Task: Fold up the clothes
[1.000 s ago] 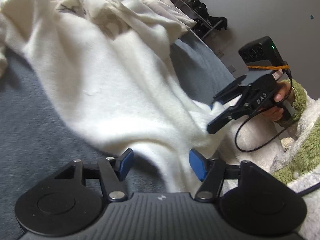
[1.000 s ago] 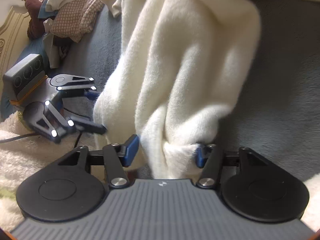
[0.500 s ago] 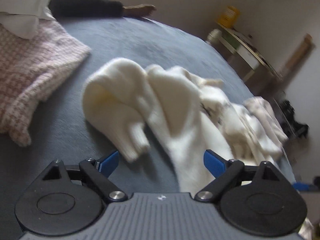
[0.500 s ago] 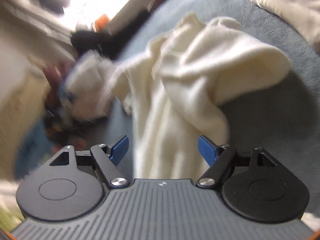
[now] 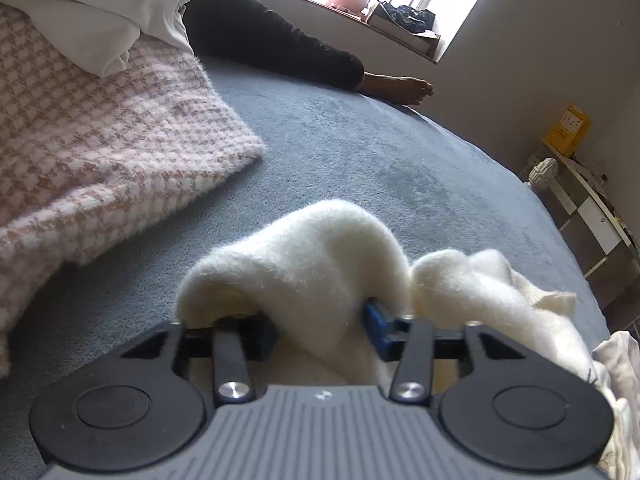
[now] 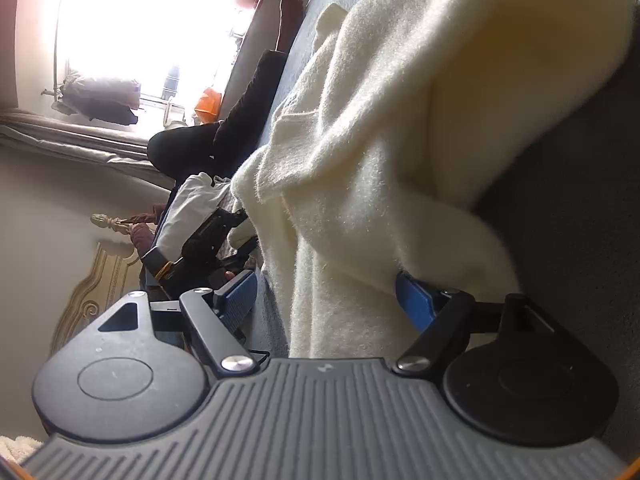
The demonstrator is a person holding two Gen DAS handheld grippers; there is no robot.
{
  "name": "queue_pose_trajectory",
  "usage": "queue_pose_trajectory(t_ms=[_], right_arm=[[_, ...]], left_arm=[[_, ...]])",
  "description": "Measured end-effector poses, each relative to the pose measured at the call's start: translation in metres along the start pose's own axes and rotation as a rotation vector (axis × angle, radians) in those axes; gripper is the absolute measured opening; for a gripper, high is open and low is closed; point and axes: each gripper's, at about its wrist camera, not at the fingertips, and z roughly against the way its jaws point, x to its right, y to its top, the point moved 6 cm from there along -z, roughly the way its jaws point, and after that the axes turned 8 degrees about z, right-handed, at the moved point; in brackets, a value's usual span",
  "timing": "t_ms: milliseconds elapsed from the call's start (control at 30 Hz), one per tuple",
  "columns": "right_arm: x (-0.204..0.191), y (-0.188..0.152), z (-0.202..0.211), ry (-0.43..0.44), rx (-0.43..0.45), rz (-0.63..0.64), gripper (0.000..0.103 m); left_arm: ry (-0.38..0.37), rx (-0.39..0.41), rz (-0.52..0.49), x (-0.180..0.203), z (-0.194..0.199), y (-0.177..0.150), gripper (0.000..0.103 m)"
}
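A fluffy cream garment [image 5: 320, 248] lies bunched on the grey-blue bed cover [image 5: 360, 152]. My left gripper [image 5: 320, 332] is closing, and its blue pads [image 5: 378, 330] pinch a raised fold of the garment. In the right wrist view, which is rolled on its side, the same garment [image 6: 400, 140] drapes down between the fingers of my right gripper [image 6: 326, 300]. That gripper stands wide open; the cloth brushes one blue pad [image 6: 414, 300] and leaves the other bare. Further off, the left gripper [image 6: 245, 232] holds the garment's far end.
A pink checked knit [image 5: 100, 140] and a white cloth [image 5: 100, 12] lie at the left of the bed. A person's dark trouser leg [image 5: 280, 44] and bare foot [image 5: 404, 88] rest along the far edge. A shelf [image 5: 580, 184] stands beyond the bed at right.
The left gripper swung away from the hem beside the right gripper to the garment's other end and closed on a fold. The right gripper released its pinched bunch, opened and rolled sideways.
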Motion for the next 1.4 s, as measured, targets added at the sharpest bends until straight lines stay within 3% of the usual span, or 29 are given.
queue_pose_trajectory(t_ms=[33, 200, 400, 533, 667, 733, 767, 800, 867, 967, 1100, 1200, 1267, 1400], right_arm=[[0.004, 0.0, 0.0, 0.001, 0.006, -0.015, 0.077], [0.009, -0.005, -0.002, -0.003, 0.01, -0.03, 0.077], [0.005, -0.008, -0.005, -0.007, 0.001, -0.01, 0.077], [0.004, -0.009, -0.005, -0.009, 0.002, -0.015, 0.077], [0.007, -0.009, -0.005, -0.017, 0.012, -0.031, 0.077], [0.008, -0.009, -0.005, -0.021, 0.018, -0.041, 0.077], [0.008, -0.009, -0.004, -0.025, 0.021, -0.047, 0.077], [0.008, -0.008, -0.003, -0.031, 0.025, -0.05, 0.077], [0.004, -0.009, 0.0, -0.039, 0.032, -0.043, 0.078], [-0.015, -0.011, 0.008, -0.067, 0.034, 0.049, 0.078], [-0.06, -0.019, 0.018, -0.218, 0.038, 0.358, 0.078], [-0.074, -0.021, 0.032, -0.366, 0.086, 0.501, 0.078], [-0.05, -0.011, 0.049, -0.384, 0.135, 0.366, 0.078], [0.026, 0.014, 0.077, -0.248, 0.245, -0.145, 0.078]], left_arm=[[0.027, 0.02, -0.027, 0.003, 0.002, 0.001, 0.011], [0.152, 0.184, -0.143, 0.012, 0.047, 0.019, 0.01], [0.302, 0.302, -0.066, -0.037, 0.12, 0.049, 0.01], [0.406, 0.296, -0.054, -0.073, 0.136, 0.04, 0.01], [0.486, 0.207, -0.105, -0.098, 0.117, 0.016, 0.014], [0.47, 0.21, -0.138, -0.101, 0.115, 0.006, 0.02], [0.451, 0.22, -0.15, -0.101, 0.119, 0.003, 0.028], [0.427, 0.209, -0.159, -0.101, 0.123, 0.0, 0.042], [0.381, 0.186, -0.178, -0.101, 0.131, -0.007, 0.058], [0.382, 0.178, -0.188, -0.106, 0.151, -0.02, 0.076], [0.303, 0.16, -0.185, -0.104, 0.175, -0.038, 0.08], [0.241, 0.166, -0.182, -0.092, 0.189, -0.049, 0.08], [0.178, 0.176, -0.199, -0.074, 0.191, -0.052, 0.08], [0.011, 0.159, -0.269, -0.022, 0.178, -0.065, 0.08]])
